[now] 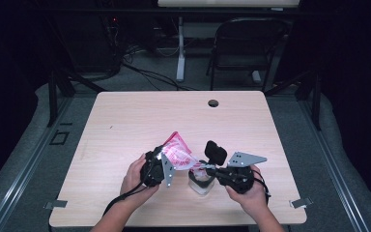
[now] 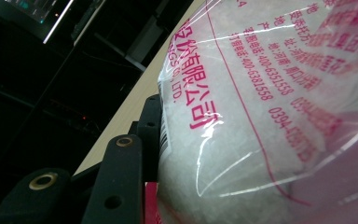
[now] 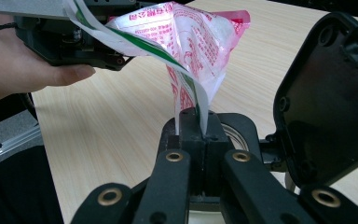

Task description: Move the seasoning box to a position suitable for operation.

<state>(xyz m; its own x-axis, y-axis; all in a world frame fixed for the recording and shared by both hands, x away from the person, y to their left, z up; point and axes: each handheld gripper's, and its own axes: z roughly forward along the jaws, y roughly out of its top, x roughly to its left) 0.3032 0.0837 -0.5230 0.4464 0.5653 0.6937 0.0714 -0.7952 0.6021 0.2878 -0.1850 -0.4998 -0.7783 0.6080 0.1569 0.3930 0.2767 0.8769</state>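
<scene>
I held a clear plastic bag point(image 1: 176, 151) printed with pink lettering above the near middle of the wooden surface point(image 1: 125, 125). My left gripper point(image 1: 160, 166) had its jaws closed on the bag's body; in the left gripper view the plastic, with a pale grainy filling showing through it, pressed right against one black jaw. My right gripper point(image 1: 211, 170) had its jaws fully closed, pinching a corner strip point(image 3: 191, 100) of the bag with a green stripe, pulled taut between the two grippers. A small clear jar point(image 1: 201, 182) stood on the surface just below the right gripper, between my hands.
</scene>
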